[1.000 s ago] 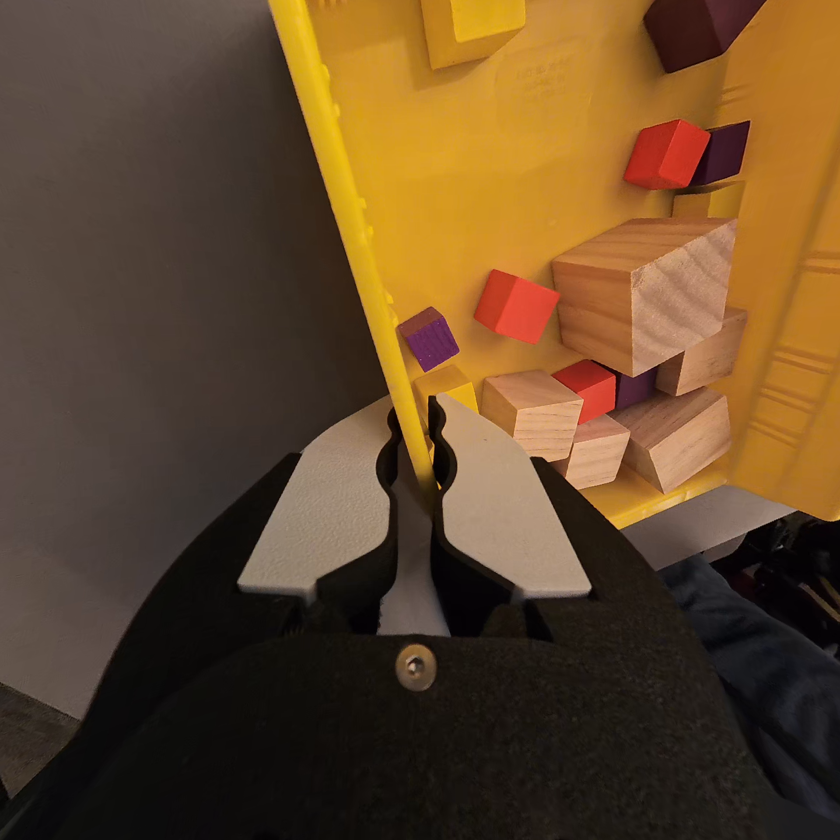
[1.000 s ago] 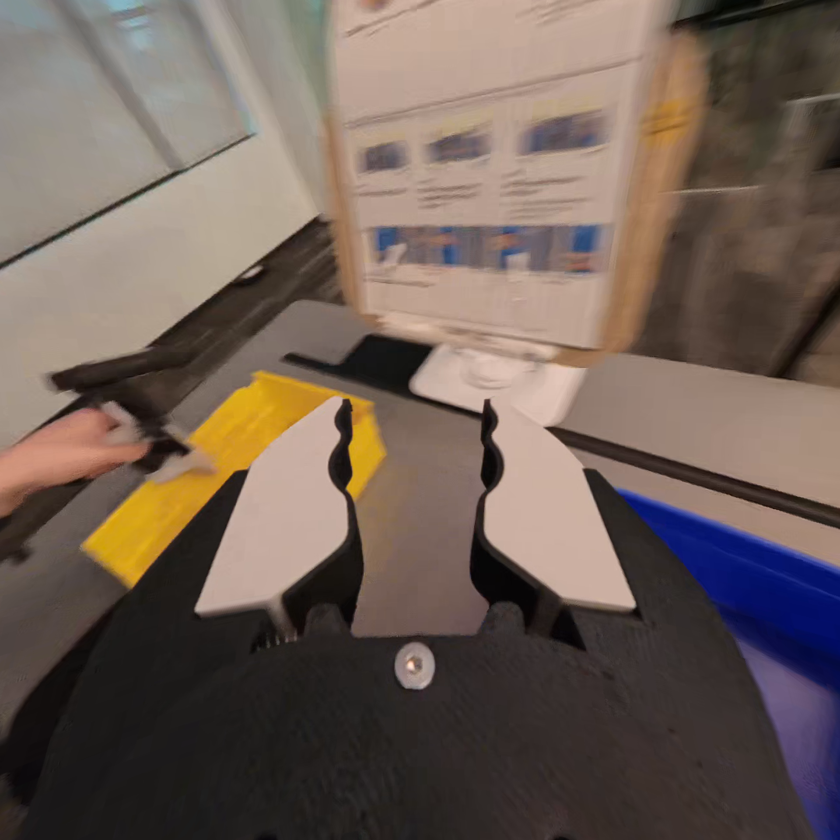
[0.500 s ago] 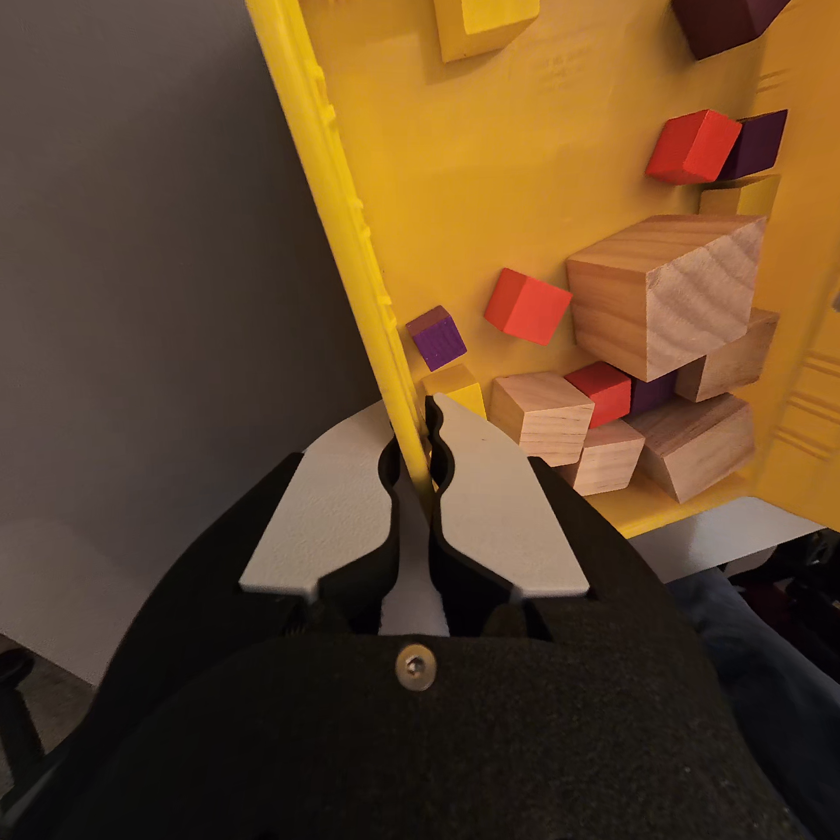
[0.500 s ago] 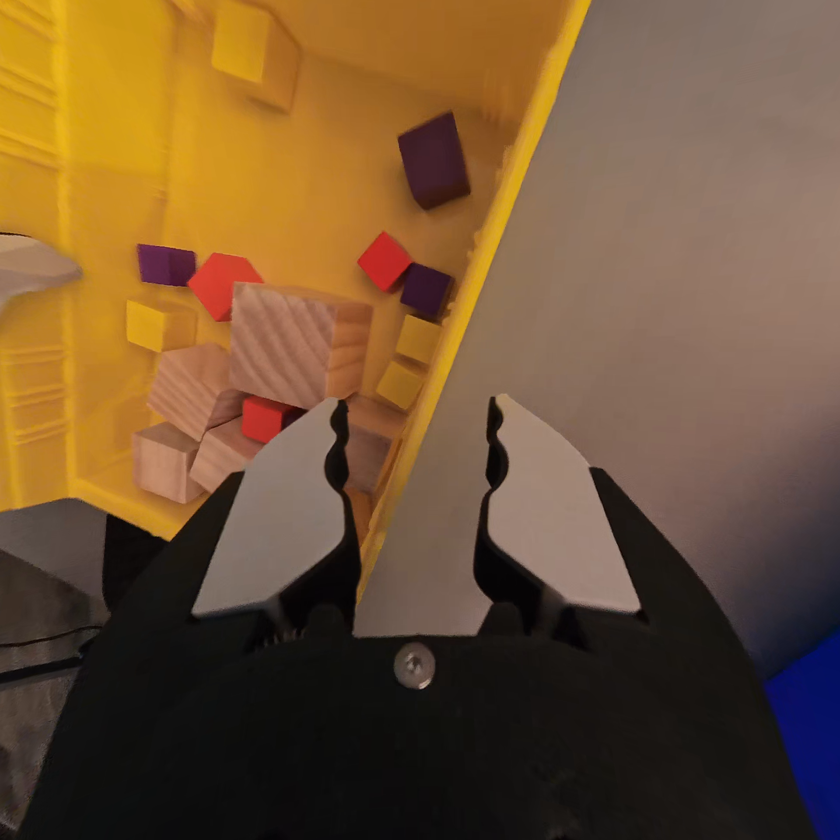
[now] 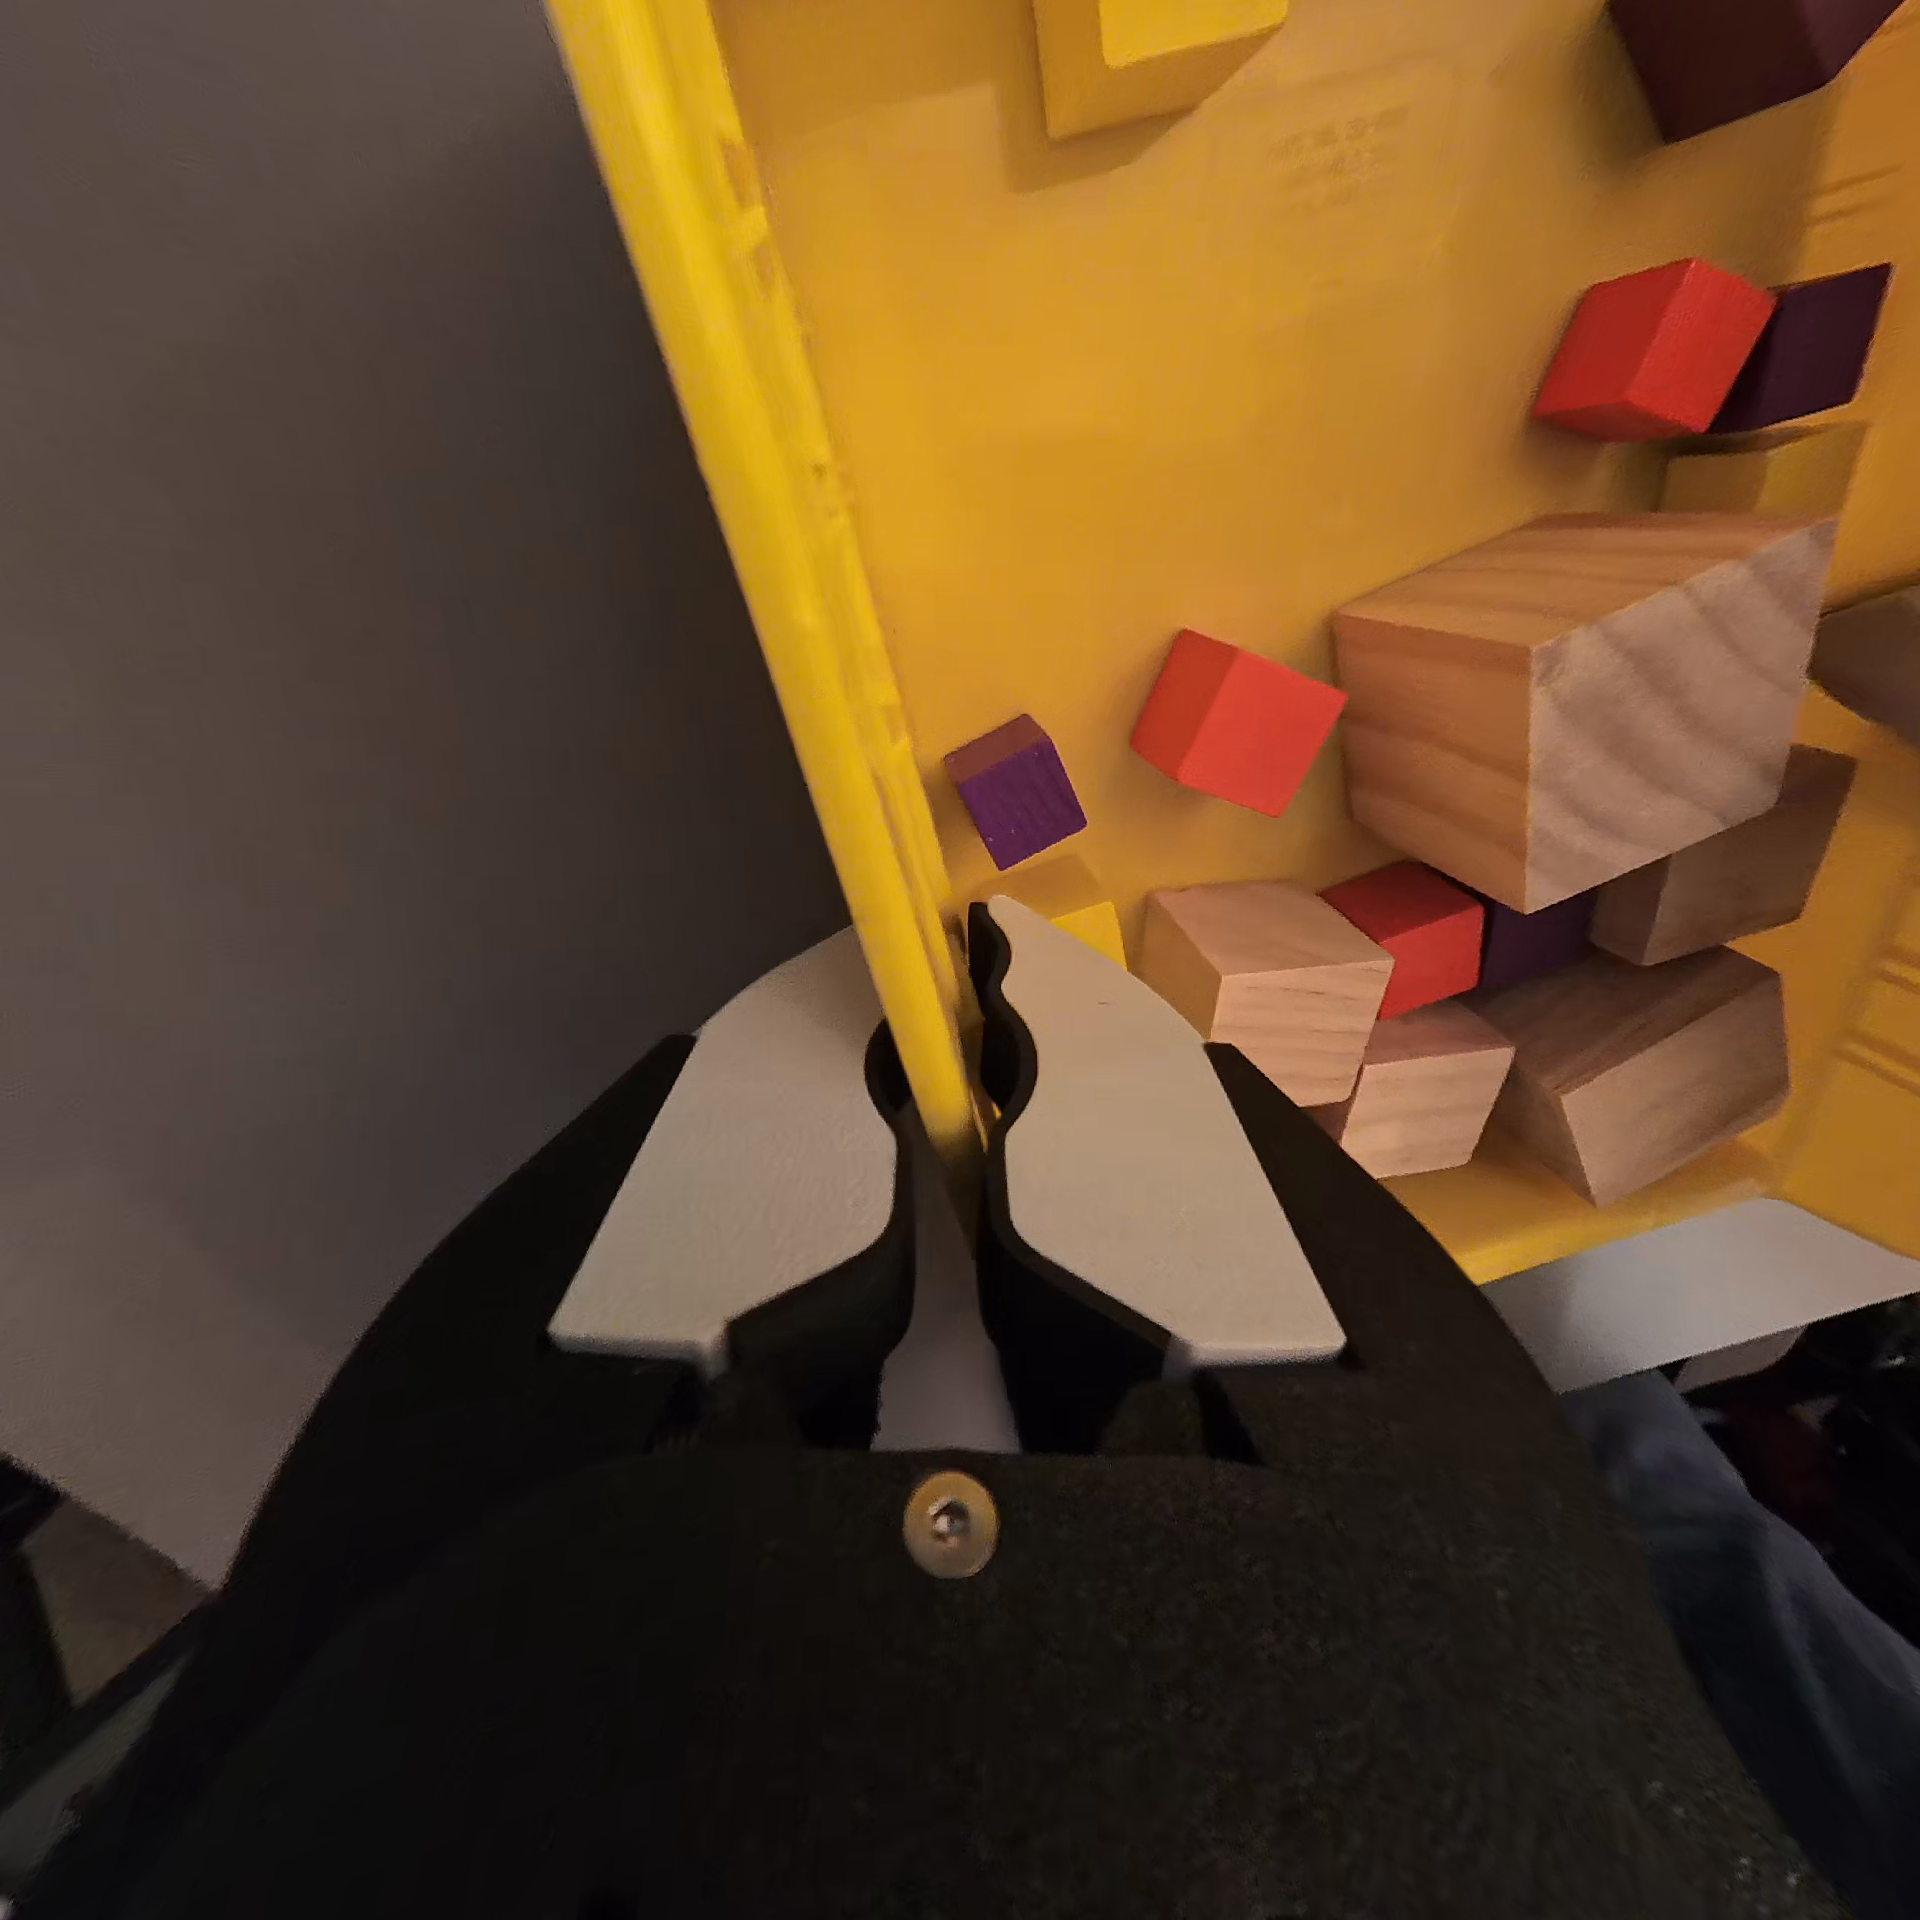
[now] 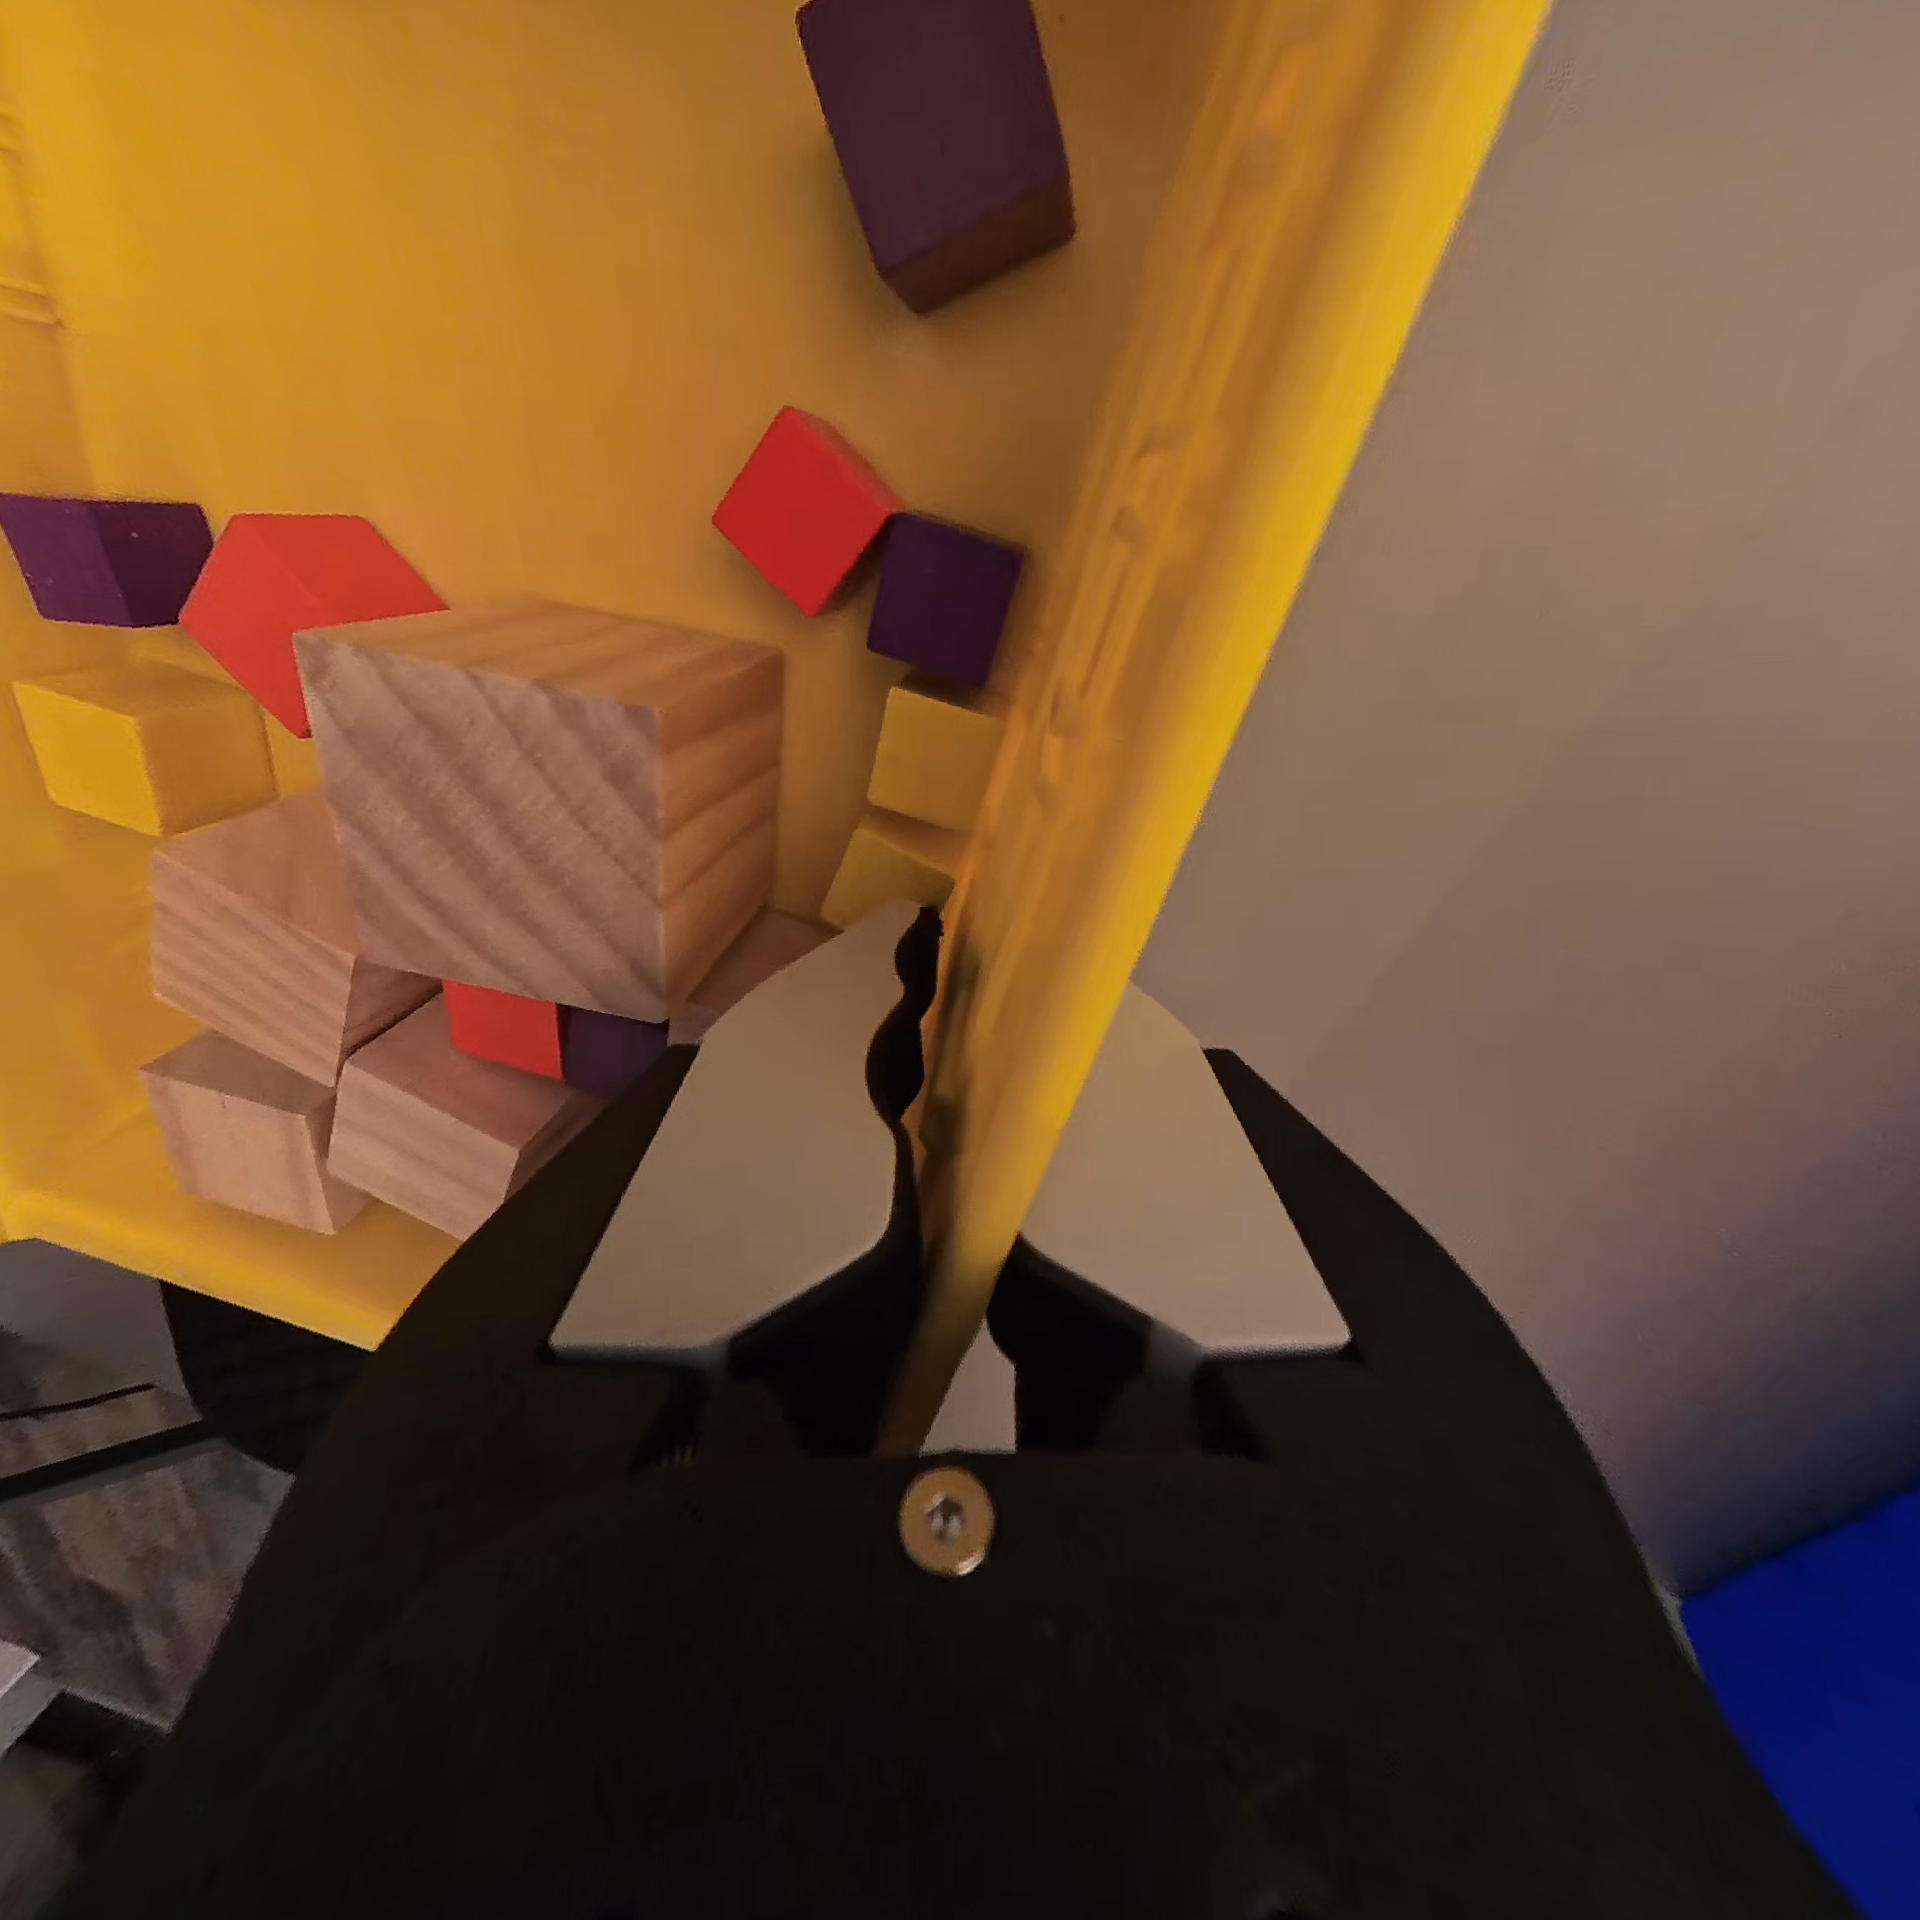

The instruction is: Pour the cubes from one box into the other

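The yellow box (image 5: 1143, 416) holds several cubes heaped against its near wall: a large wooden cube (image 5: 1558, 707), smaller wooden ones, red cubes (image 5: 1236, 738), purple cubes (image 5: 1018, 795) and yellow ones. My left gripper (image 5: 930, 935) is shut on the box's left wall (image 5: 748, 416), one finger inside and one outside. My right gripper (image 6: 1013, 966) is shut on the box's right wall (image 6: 1195, 520). The same cubes show in the right wrist view, with the large wooden cube (image 6: 540, 800) on top of the pile. A corner of the blue box (image 6: 1808, 1683) shows at lower right.
The grey table top (image 5: 312, 623) lies left of the yellow box and also to its right (image 6: 1558, 727). The table's pale front edge (image 5: 1662, 1299) runs just below the box's near wall. Dark blue cloth (image 5: 1766, 1558) shows beneath it.
My right gripper swung down from above the table, straddled the yellow box's right wall while open, and has now shut on it. My left gripper has stayed shut on the left wall.
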`<action>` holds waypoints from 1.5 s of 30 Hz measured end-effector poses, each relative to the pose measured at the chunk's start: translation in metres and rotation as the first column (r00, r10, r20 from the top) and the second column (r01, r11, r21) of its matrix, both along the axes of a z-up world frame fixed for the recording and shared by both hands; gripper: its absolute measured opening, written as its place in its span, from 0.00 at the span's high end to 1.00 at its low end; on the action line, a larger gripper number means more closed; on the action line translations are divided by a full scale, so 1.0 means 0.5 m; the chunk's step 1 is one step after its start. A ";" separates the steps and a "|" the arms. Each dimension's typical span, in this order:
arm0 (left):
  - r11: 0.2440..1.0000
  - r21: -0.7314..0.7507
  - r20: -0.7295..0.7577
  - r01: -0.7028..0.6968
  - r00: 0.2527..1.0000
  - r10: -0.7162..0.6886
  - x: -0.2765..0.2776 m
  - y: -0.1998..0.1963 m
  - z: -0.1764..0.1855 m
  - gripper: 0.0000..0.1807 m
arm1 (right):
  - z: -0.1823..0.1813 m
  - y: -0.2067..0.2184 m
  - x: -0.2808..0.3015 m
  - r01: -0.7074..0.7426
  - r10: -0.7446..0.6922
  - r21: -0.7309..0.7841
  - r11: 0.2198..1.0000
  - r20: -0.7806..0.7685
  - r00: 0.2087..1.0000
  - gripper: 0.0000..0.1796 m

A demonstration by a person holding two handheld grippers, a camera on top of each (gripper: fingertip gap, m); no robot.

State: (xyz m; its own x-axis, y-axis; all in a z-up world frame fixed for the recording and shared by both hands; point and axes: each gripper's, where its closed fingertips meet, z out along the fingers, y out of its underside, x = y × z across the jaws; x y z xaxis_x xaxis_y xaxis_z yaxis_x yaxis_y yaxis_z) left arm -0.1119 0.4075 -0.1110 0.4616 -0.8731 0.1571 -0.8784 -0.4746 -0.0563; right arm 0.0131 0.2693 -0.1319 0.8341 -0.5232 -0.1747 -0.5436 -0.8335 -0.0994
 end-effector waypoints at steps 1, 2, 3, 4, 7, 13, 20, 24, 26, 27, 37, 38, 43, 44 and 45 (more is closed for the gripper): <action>1.000 0.005 -0.025 0.009 1.000 -0.008 -0.003 -0.005 0.002 0.96 | 0.001 -0.003 0.001 -0.008 0.008 -0.004 1.000 0.007 1.000 0.97; 1.000 0.002 -0.039 0.008 0.999 -0.008 -0.004 -0.011 0.006 0.96 | 0.003 -0.005 0.004 -0.013 0.013 -0.003 1.000 0.014 1.000 0.98; 1.000 -0.001 -0.035 0.000 0.999 0.000 0.000 -0.015 0.014 0.96 | 0.007 -0.008 0.008 -0.014 0.014 0.002 1.000 0.018 1.000 0.98; 1.000 -0.002 -0.018 -0.007 1.000 0.007 0.007 -0.018 0.024 0.96 | 0.015 -0.011 0.014 -0.008 0.008 0.014 1.000 0.013 1.000 0.98; 1.000 -0.005 0.017 -0.011 1.000 0.011 0.033 -0.037 0.067 0.96 | 0.054 -0.028 0.039 -0.004 0.003 0.041 0.999 0.008 1.000 0.98; 0.996 0.067 0.060 0.051 0.997 -0.055 0.139 -0.103 0.182 0.96 | 0.175 -0.097 0.141 0.024 -0.032 0.086 0.996 0.090 0.995 0.98; 0.979 0.114 0.102 0.172 0.978 -0.184 0.329 -0.237 0.288 0.96 | 0.290 -0.259 0.297 0.145 -0.165 0.126 0.981 0.164 0.973 0.97; 0.966 0.087 0.145 0.245 0.956 -0.256 0.439 -0.345 0.310 0.96 | 0.326 -0.381 0.386 0.210 -0.229 0.115 0.971 0.191 0.954 0.97; 0.959 0.071 0.179 0.274 0.942 -0.282 0.492 -0.402 0.315 0.96 | 0.343 -0.444 0.430 0.238 -0.256 0.104 0.966 0.217 0.942 0.98; 0.955 0.063 0.195 0.290 0.935 -0.296 0.516 -0.430 0.317 0.96 | 0.351 -0.475 0.451 0.251 -0.268 0.099 0.963 0.231 0.935 0.98; 0.922 0.048 0.300 0.385 0.875 -0.381 0.703 -0.625 0.309 0.96 | 0.368 -0.691 0.599 0.354 -0.371 0.114 0.928 0.333 0.867 0.98; 0.919 0.052 0.300 0.391 0.871 -0.388 0.716 -0.636 0.302 0.96 | 0.364 -0.703 0.610 0.357 -0.373 0.112 0.927 0.345 0.861 0.98; 0.916 0.077 0.370 0.394 0.842 -0.394 0.778 -0.670 0.278 0.96 | 0.353 -0.740 0.668 0.350 -0.380 0.151 0.925 0.433 0.817 0.98; 0.916 0.088 0.392 0.392 0.832 -0.394 0.789 -0.672 0.276 0.96 | 0.355 -0.743 0.679 0.343 -0.380 0.165 0.925 0.455 0.805 0.98; 0.916 0.098 0.419 0.388 0.819 -0.392 0.800 -0.674 0.276 0.96 | 0.358 -0.744 0.689 0.334 -0.379 0.180 0.925 0.479 0.791 0.98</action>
